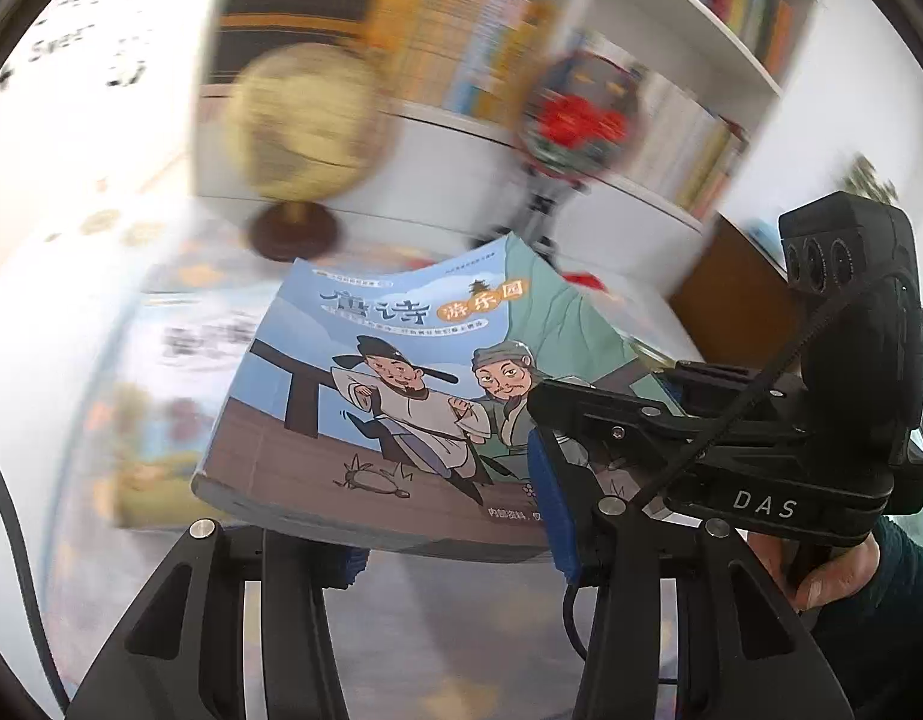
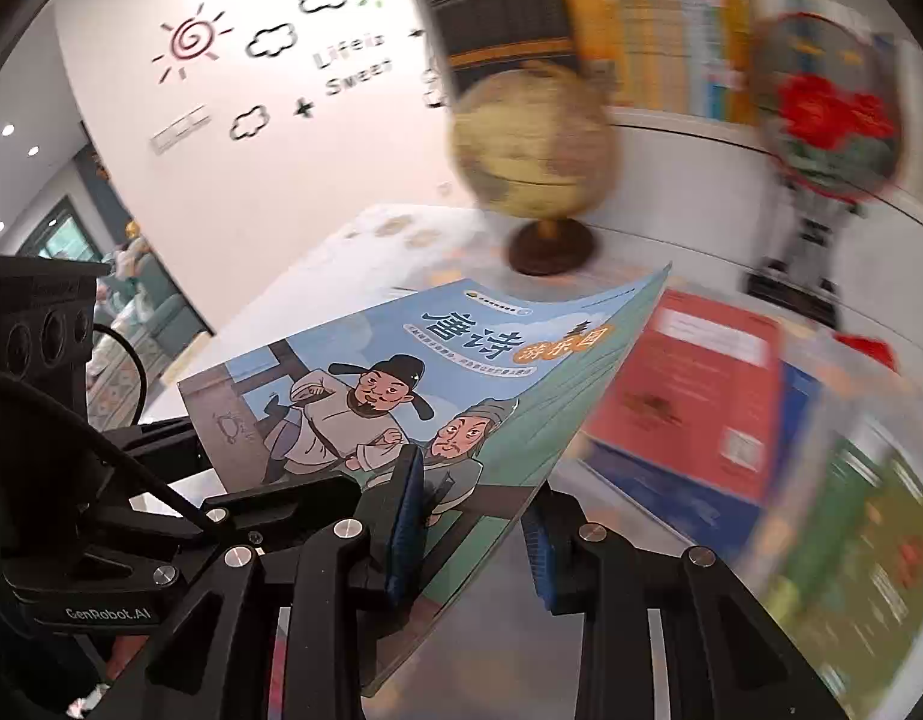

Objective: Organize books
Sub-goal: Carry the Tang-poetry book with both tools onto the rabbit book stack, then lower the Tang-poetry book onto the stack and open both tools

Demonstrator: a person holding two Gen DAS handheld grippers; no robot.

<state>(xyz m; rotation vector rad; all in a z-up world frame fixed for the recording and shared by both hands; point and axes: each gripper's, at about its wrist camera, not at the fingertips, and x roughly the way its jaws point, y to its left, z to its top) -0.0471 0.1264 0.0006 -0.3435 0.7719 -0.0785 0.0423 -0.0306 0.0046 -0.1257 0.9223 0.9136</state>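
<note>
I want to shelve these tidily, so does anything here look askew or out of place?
Yes. The blue illustrated book is off the table, tilted, its cover bowing, gripped by the right gripper and left gripper. Other books, such as the red book, lie loose on the table rather than shelved.

**Black grippers, blue pads, dark sleeve**

Both grippers are matte black frames of angular linkage arms, pinned with round silver screws. The left gripper (image 1: pixel 449 546) carries blue ribbed pads (image 1: pixel 548 504) on its fingers. A thin black cable (image 1: pixel 725 414) runs across the right gripper's (image 2: pixel 470 540) body in the left view, where white letters read "DAS" (image 1: pixel 764 505). A black block with three round lenses (image 1: pixel 818 258) sits on top. In the right view, the other body is marked "GenRobot.AI" (image 2: pixel 107 613), with looping black cables (image 2: pixel 125 360). A dark teal sleeve (image 1: pixel 899 570) shows at the hand (image 1: pixel 833 570).
</note>
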